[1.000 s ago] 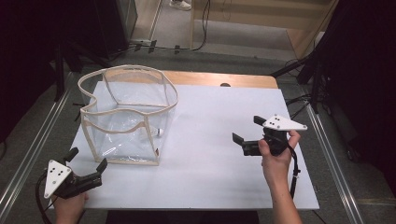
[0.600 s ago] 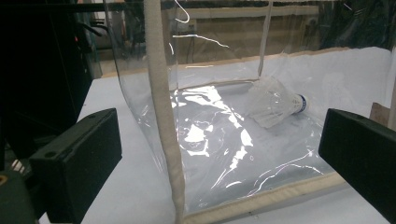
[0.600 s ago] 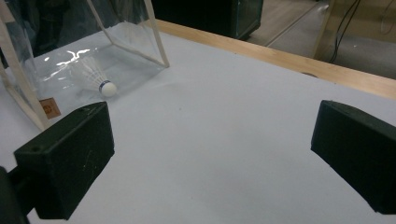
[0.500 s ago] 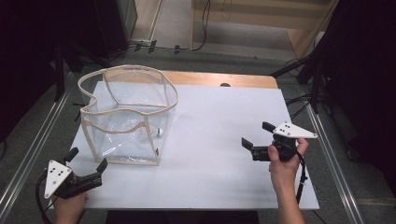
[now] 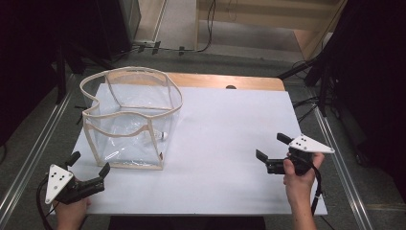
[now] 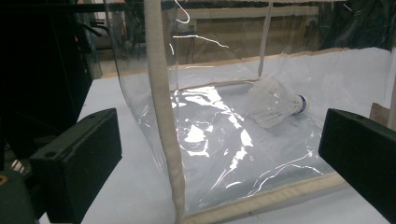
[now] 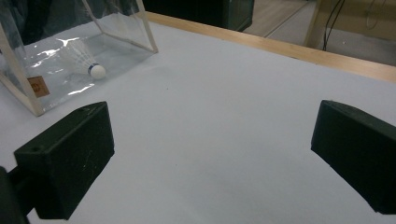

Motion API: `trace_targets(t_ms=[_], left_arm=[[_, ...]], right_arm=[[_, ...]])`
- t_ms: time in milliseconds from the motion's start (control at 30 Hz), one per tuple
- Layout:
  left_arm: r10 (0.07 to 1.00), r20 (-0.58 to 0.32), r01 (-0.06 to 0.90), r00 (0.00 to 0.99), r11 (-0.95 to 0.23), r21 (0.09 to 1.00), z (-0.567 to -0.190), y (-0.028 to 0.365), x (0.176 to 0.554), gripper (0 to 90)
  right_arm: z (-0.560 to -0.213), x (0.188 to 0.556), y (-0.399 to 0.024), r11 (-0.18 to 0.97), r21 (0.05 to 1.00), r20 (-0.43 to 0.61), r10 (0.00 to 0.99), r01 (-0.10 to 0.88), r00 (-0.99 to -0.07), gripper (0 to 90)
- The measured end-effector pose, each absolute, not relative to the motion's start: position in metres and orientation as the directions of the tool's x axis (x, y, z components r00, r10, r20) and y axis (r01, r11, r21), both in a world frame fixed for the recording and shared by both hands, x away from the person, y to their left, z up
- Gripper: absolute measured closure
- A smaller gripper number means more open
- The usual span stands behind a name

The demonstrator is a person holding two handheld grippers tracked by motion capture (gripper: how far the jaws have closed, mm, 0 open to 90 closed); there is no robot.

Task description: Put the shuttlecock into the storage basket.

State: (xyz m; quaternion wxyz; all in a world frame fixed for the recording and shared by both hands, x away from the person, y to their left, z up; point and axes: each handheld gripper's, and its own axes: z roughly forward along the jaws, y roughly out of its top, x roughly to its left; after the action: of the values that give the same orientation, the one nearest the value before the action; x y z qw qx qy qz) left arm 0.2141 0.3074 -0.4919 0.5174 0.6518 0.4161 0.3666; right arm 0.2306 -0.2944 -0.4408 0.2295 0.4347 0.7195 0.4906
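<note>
A shuttlecock (image 6: 276, 101) lies on its side inside the clear bag (image 5: 129, 120), which stands open on the table's (image 5: 230, 143) left half. The left gripper (image 5: 88, 168) sits just before the bag's near corner, jaws wide and empty. The right gripper (image 5: 270, 153) (also wide, empty) is well apart, near the right edge.
</note>
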Motion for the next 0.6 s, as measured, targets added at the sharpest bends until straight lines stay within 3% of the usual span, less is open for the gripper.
trace_targets(t_ms=[600], left_arm=[[0.921, 0.052, 0.162, 0.386, -0.123, 0.979, -0.492, 0.307, 0.214, 0.0]], right_arm=[[-0.471, 0.206, -0.333, 0.074, 0.894, 0.143, 0.887, 0.441, -0.439, 0.0]])
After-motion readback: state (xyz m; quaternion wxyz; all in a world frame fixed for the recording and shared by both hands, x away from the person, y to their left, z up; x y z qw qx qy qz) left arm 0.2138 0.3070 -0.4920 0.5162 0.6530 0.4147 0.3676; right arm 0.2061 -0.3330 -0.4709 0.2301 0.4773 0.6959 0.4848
